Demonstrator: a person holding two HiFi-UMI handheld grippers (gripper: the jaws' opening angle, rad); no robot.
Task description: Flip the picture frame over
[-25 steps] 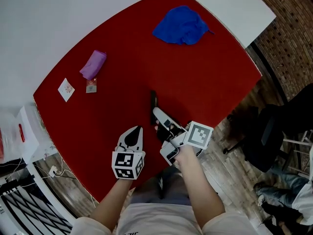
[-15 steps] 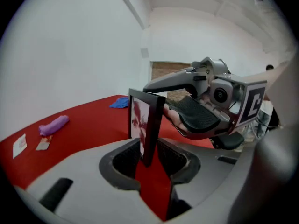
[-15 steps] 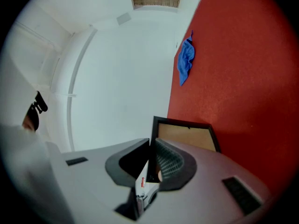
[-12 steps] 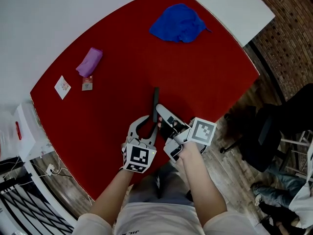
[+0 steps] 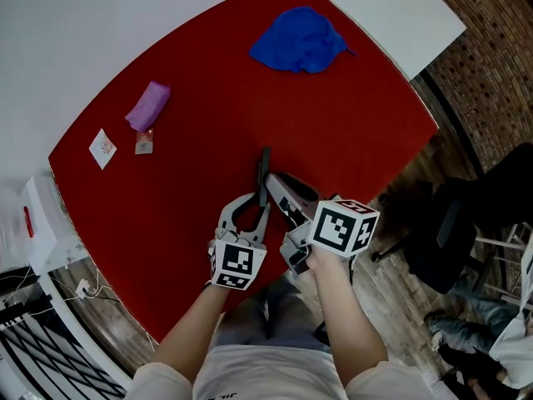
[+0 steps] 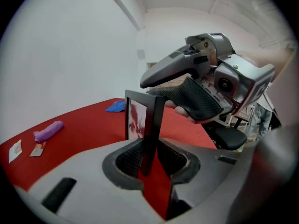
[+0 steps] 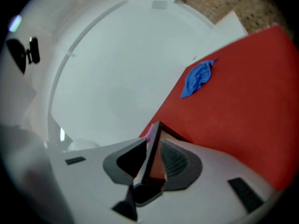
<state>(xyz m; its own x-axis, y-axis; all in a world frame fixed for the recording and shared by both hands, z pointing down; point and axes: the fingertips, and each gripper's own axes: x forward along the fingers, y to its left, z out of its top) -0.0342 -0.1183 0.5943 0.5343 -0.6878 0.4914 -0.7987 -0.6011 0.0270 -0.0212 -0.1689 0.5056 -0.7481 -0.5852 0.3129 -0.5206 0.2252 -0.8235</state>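
Note:
The black picture frame (image 5: 264,173) stands on its edge on the red table (image 5: 350,115), near the front edge. My left gripper (image 5: 260,202) reaches in from the near side, and its pads press the frame's (image 6: 152,125) lower edge from both sides. My right gripper (image 5: 276,187) comes from the right and its jaws are opening. The frame (image 7: 150,157) still stands between them, with a gap beside it. The right gripper's fingers (image 6: 180,69) show above the frame in the left gripper view.
A crumpled blue cloth (image 5: 298,42) lies at the table's far side. A purple bundle (image 5: 147,107) and two small cards (image 5: 102,147) lie to the left. A dark office chair (image 5: 450,232) stands on the wooden floor off the table's right edge.
My left gripper has moved right to the frame and closed round its edge. The right gripper has rolled, so its marker cube now faces up.

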